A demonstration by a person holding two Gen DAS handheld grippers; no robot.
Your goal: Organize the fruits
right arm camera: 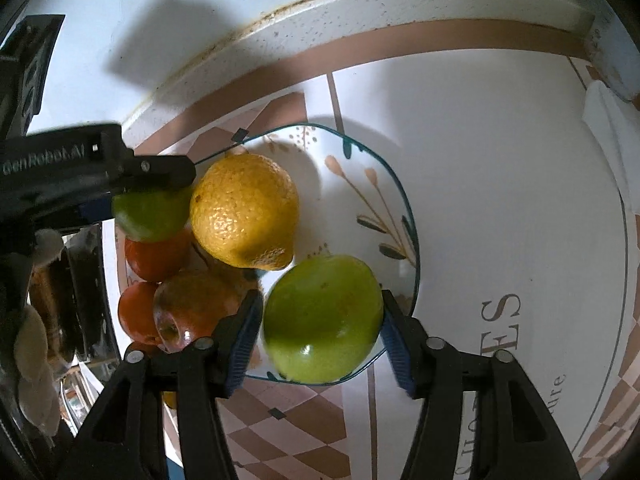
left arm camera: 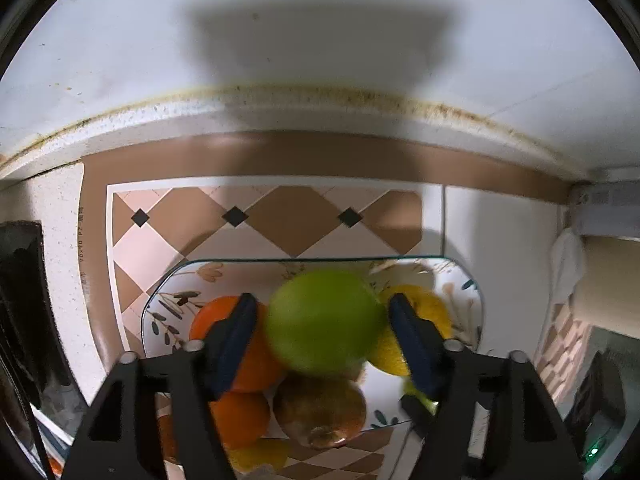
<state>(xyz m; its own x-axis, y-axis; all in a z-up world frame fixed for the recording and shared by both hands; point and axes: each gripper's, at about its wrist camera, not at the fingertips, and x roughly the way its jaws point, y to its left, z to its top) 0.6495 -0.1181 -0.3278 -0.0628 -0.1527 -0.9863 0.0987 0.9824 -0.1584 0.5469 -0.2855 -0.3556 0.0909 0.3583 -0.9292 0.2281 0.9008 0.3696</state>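
- The brown and pink checked table mat (left arm camera: 280, 220) is the biggest thing. It lies flat under the plate.
- The white plate with painted leaves and a blue-green rim (right arm camera: 376, 184) sits on the mat. All the fruit is on it or just over it.
- The left gripper (left arm camera: 322, 316) is black with blue pads. Its two fingers press on the sides of a blurry round green apple (left arm camera: 324, 322), one finger at 9 o'clock and one at 3 o'clock. This apple is above the other fruit in the left wrist view.
- The right gripper (right arm camera: 322, 320) is also black with blue pads. Its fingers sit at 9 o'clock and 3 o'clock of a second shiny green apple (right arm camera: 322, 320). I cannot tell if they squeeze it or just touch it. This apple is by the plate's rim at 6 o'clock.
- The big bumpy yellow lemon (right arm camera: 244, 210) lies near the middle of the plate, at 11 o'clock from the second apple.
- The red and yellow apple with a stem dip (right arm camera: 192, 308) lies at 9 o'clock from the second green apple.
- Two small round orange fruits (right arm camera: 154, 256) lie at the plate's 9 o'clock side.
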